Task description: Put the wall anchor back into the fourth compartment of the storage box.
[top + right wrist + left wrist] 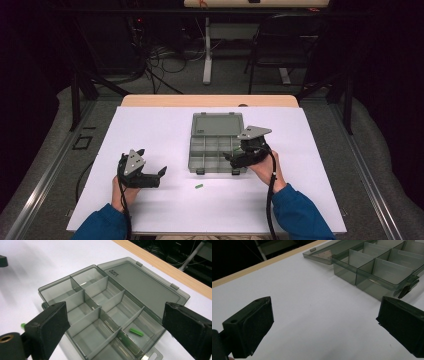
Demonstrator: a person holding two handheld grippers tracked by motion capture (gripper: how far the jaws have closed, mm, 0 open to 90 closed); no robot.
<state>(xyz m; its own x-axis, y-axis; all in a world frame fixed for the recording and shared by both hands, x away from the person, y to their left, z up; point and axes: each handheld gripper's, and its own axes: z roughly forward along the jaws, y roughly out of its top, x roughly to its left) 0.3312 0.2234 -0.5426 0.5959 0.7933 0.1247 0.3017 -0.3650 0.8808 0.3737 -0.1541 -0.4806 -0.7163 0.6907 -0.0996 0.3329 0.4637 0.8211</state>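
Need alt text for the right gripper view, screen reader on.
Open right gripper above a smoky clear compartment box with its lid folded flat; a small green strip lies in a compartment near the right jaw. Nothing sits between the jaws.

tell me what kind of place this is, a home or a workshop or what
Most likely a lab set up for recording handling work. A white table stands in a dark room, cables trail over the floor behind it, and a person holds a gripper in each hand near a compartment box.

Dim room; grey floor (35,150); chair (285,45); tangled cables (160,60).
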